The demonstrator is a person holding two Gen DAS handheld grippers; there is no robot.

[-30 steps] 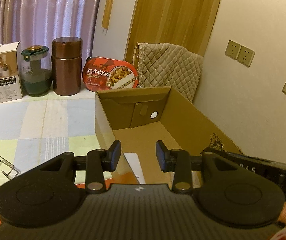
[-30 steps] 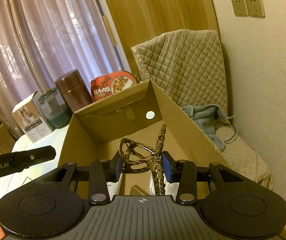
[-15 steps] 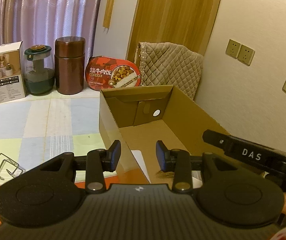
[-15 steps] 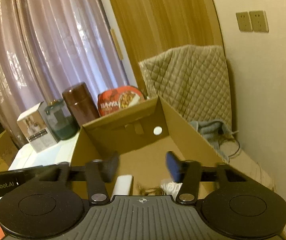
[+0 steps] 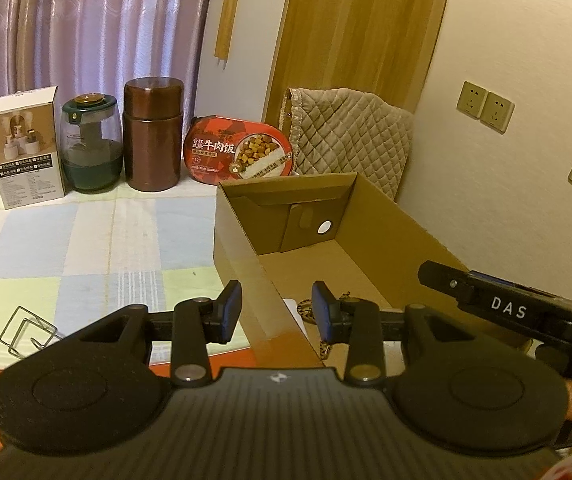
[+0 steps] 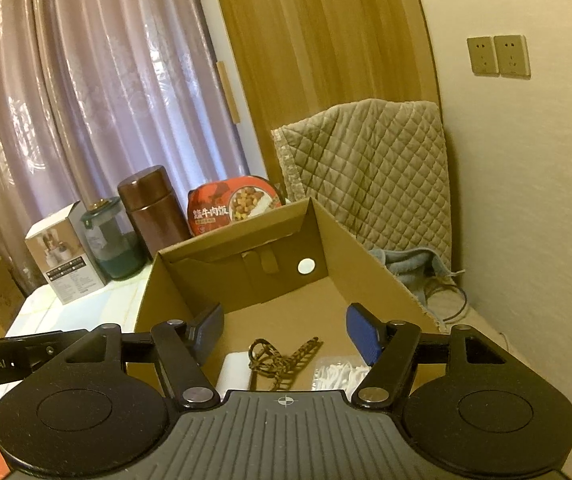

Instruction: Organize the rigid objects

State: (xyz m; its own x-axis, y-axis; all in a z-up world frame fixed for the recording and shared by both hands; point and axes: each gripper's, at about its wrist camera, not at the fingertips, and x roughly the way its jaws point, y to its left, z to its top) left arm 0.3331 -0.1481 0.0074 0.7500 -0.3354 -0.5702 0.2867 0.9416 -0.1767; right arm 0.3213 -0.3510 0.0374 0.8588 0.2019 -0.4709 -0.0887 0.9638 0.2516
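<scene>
Right tongs (image 6: 284, 330) spread wide, nothing held, over cardboard box (image 6: 370, 264); leopard-print glasses (image 6: 282, 360) lie on box floor w/ white block (image 6: 235, 372); left tongs (image 5: 276, 312) part-open, nothing held, at box's near wall

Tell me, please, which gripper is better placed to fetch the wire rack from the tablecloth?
Left. The left gripper is open and empty, with the wire rack just beside it; the right gripper is open above the cardboard box.

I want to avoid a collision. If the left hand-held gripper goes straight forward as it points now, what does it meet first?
Probably the near left wall of the cardboard box, which stands between the open fingers of the left hand-held gripper. Depth is unclear.
</scene>
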